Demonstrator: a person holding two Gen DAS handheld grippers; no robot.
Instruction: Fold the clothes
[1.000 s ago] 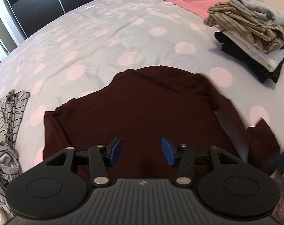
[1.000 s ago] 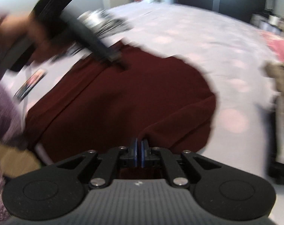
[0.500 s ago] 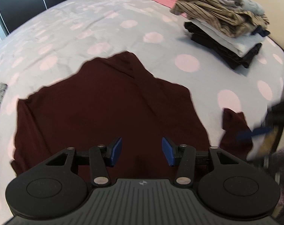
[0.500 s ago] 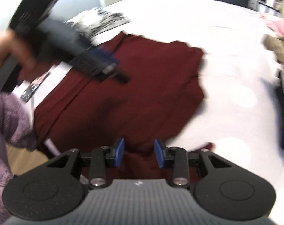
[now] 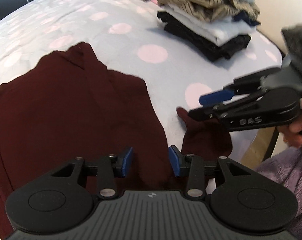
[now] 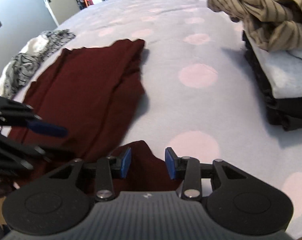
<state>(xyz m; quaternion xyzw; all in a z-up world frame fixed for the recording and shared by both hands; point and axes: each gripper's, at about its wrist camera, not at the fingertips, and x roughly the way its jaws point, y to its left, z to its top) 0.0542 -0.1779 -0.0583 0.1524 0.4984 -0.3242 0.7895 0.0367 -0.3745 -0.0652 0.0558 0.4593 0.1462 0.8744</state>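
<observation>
A soft, dark maroon garment point(image 5: 71, 110) lies loosely folded on the bed's pale, pink-dotted cover point(image 5: 155, 70), one limp flap beside the main body. The left tool point(image 5: 150, 161) is closing, pads apart above cloth; the right tool point(image 6: 147, 163) is parted over the flap. A squared stack of folded clothes point(image 5: 207, 26) sits well apart.

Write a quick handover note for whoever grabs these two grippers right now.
Left gripper: jaws closing, nothing pinched, above the maroon garment.
Right gripper: jaws apart, empty, over the garment's loose flap.
Garment lies on the spotted bedspread, one side folded in.
Folded pile sits beyond; striped clothes wait unfolded.
Left: finish this fold, stack it.
</observation>
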